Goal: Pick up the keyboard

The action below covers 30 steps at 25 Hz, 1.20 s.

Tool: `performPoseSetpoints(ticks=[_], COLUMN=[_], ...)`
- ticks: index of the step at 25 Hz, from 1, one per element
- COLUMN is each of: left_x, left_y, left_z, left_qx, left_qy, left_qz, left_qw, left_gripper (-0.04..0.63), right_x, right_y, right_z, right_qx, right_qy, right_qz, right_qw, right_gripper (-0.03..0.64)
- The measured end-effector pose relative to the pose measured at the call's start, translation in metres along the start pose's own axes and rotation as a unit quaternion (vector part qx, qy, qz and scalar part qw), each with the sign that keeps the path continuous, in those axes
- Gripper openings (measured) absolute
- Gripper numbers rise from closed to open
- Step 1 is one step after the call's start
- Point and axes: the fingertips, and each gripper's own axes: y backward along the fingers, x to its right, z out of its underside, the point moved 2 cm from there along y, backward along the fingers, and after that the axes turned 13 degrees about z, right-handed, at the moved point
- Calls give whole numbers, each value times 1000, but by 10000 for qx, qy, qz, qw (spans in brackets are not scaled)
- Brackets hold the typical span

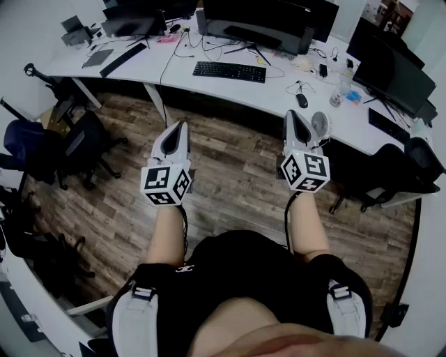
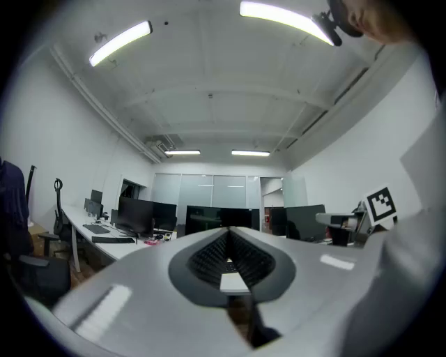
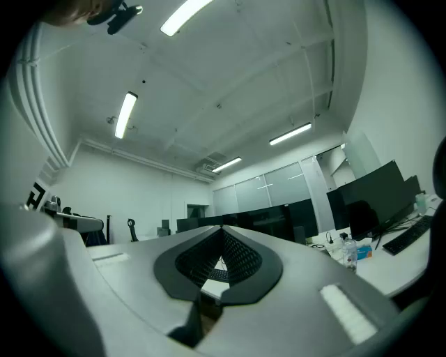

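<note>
A black keyboard (image 1: 229, 71) lies on the long white desk (image 1: 209, 87) in the head view, in front of a wide monitor (image 1: 261, 21). Both grippers hang in the air over the wooden floor, well short of the desk. My left gripper (image 1: 180, 130) is shut and holds nothing; it points toward the desk, level. My right gripper (image 1: 295, 118) is shut too, empty, tilted slightly up. In the left gripper view the jaws (image 2: 228, 240) meet at their tips, with the desk far behind. In the right gripper view the closed gripper (image 3: 223, 237) frames a glimpse of the keyboard (image 3: 214, 274).
A second black keyboard (image 1: 122, 59) lies at the desk's left end. A mouse (image 1: 301, 100), a small fan (image 1: 319, 124), a bottle (image 1: 340, 89) and cables sit on the right. Office chairs (image 1: 77, 143) stand at left, and another chair (image 1: 390, 171) at right.
</note>
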Motion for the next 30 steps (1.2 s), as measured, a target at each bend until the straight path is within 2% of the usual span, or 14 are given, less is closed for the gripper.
performPoseSetpoints(ticks=[14,21,30], left_x=[7,-11,-36], left_y=[7,20,25], left_z=[12,7,13], left_qx=[-248,6,61], left_qy=[55,101,57], left_qz=[113,124,78], left_qw=[9996,9999,9999], left_gripper=[52,52,54], right_x=[-11,-24,-31], right_y=[13,18,10], right_z=[8,7,12], right_qx=[-190,-53,63], right_qy=[205,273,343], right_qz=[5,168,283], right_qw=[9996,9995,9990], right_gripper=[-5,-5,-5])
